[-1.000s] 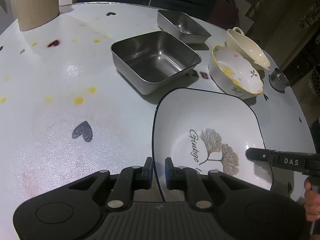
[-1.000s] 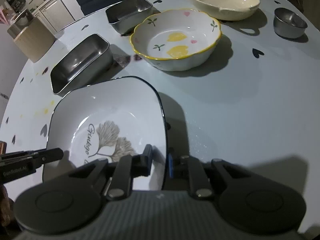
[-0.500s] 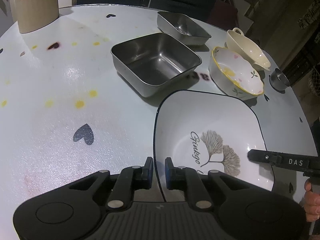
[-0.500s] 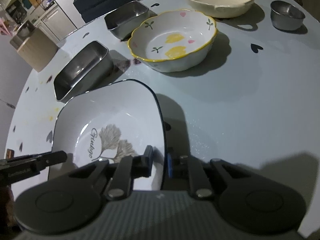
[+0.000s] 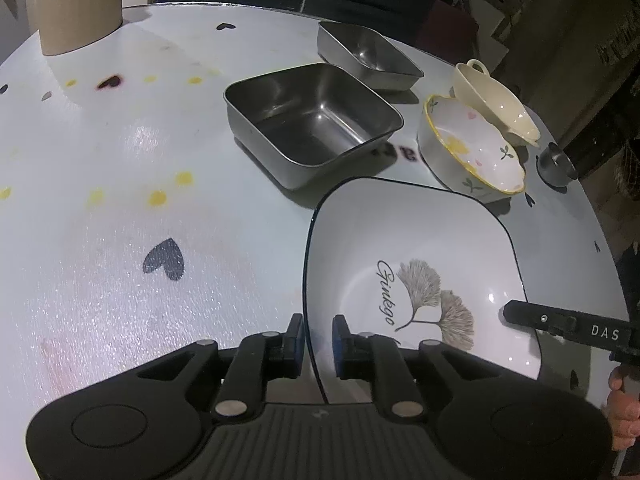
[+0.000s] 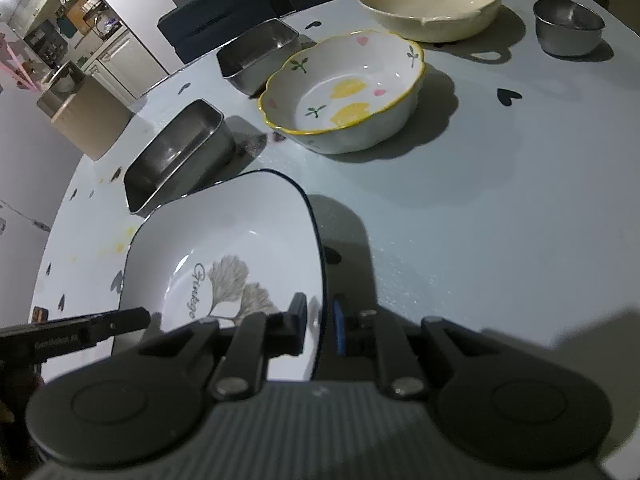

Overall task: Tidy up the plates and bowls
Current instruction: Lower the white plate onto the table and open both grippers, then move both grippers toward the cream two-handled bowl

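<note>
A white square plate [image 5: 416, 256] with a dark rim and a ginkgo print is held above the table by both grippers. My left gripper [image 5: 318, 338] is shut on its left rim. My right gripper [image 6: 320, 320] is shut on its right rim [image 6: 316, 240]. Beyond it stand a large steel square bowl [image 5: 312, 120], a smaller steel square bowl [image 5: 366, 54], a flowered bowl with a yellow rim [image 5: 472, 152] and a cream handled bowl [image 5: 494, 102]. The right gripper's finger also shows in the left wrist view [image 5: 560, 322].
A small steel cup [image 5: 554, 162] stands near the table's right edge. A tan block [image 5: 78, 4] stands at the far left. The white round table [image 5: 100, 160] has heart marks and yellow dots. Dark chairs sit behind the far edge.
The plate, held by both grippers, has risen slightly and tilted; the bowls now sit a little farther off in both views. Both grips are unchanged.
</note>
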Action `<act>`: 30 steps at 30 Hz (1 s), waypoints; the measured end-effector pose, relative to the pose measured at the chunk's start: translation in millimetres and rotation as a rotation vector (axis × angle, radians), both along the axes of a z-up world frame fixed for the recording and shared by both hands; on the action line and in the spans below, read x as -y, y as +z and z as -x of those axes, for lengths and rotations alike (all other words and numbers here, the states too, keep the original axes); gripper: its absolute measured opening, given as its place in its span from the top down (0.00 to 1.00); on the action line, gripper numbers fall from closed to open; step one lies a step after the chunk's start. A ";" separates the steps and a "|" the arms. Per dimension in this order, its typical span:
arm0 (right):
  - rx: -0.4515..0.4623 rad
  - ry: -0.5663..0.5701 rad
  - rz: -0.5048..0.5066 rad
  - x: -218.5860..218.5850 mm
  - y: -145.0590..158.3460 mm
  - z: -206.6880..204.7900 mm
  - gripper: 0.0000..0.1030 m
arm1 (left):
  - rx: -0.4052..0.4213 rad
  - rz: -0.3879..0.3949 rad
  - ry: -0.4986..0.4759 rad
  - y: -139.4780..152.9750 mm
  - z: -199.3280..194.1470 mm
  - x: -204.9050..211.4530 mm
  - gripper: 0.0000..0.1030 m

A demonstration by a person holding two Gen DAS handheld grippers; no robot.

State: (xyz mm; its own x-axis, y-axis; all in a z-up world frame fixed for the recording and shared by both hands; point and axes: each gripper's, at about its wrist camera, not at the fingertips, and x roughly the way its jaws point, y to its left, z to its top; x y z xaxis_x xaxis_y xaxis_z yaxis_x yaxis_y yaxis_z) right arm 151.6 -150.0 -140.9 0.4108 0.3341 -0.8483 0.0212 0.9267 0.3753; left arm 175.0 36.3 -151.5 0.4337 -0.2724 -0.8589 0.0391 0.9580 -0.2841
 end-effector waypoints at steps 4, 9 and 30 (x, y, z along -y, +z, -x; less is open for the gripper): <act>0.018 0.012 0.003 2.1 2.6 4.5 0.80 | 0.002 0.019 -0.004 2.1 5.0 2.0 0.67; 0.030 0.040 -0.007 3.2 4.3 10.2 0.63 | 0.006 0.019 -0.016 5.0 11.9 5.9 0.49; 0.338 -0.119 -0.012 50.7 77.5 25.3 0.00 | 0.304 -0.005 -0.045 97.3 19.3 47.7 0.00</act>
